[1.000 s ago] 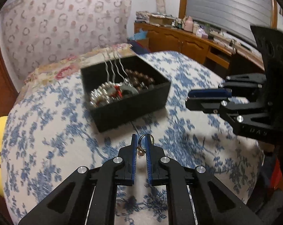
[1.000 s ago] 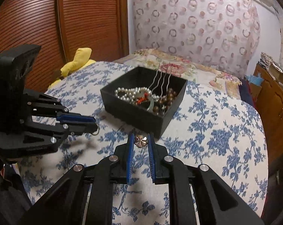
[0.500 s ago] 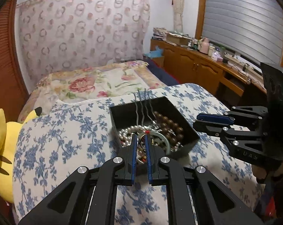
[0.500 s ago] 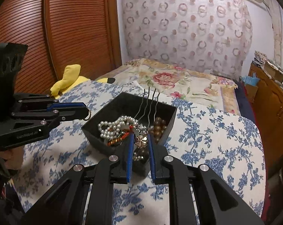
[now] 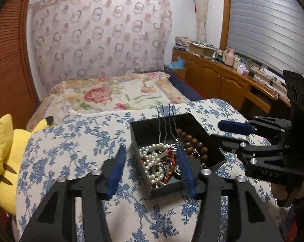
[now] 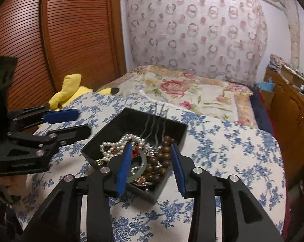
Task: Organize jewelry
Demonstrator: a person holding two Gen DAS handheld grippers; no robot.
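A black box (image 5: 143, 127) (image 6: 131, 117) sits on the blue-flowered cloth, holding pearls (image 5: 149, 155) (image 6: 115, 145), brown wooden beads (image 5: 194, 143) (image 6: 162, 159), a green bangle (image 6: 141, 167), red beads and metal hairpins (image 5: 166, 121). A small flower-shaped piece (image 6: 140, 180) lies in the box's near corner. My left gripper (image 5: 149, 161) is open and empty above the box's near left corner. My right gripper (image 6: 150, 161) is open and empty above the box's near side. Each gripper shows in the other's view, the right one (image 5: 228, 131) and the left one (image 6: 79, 123).
The flowered cloth (image 5: 71, 153) covers a rounded table with edges falling away on all sides. A yellow plush toy (image 5: 6, 151) lies at the left. A bed (image 5: 111, 94) stands behind, a wooden cabinet (image 5: 222, 76) at the right, a slatted wooden door (image 6: 61, 36) at the left.
Both grippers were shut on small pieces, the left on a ring, the right on a flower-shaped piece. They moved over the box and opened; the pieces are out of the jaws.
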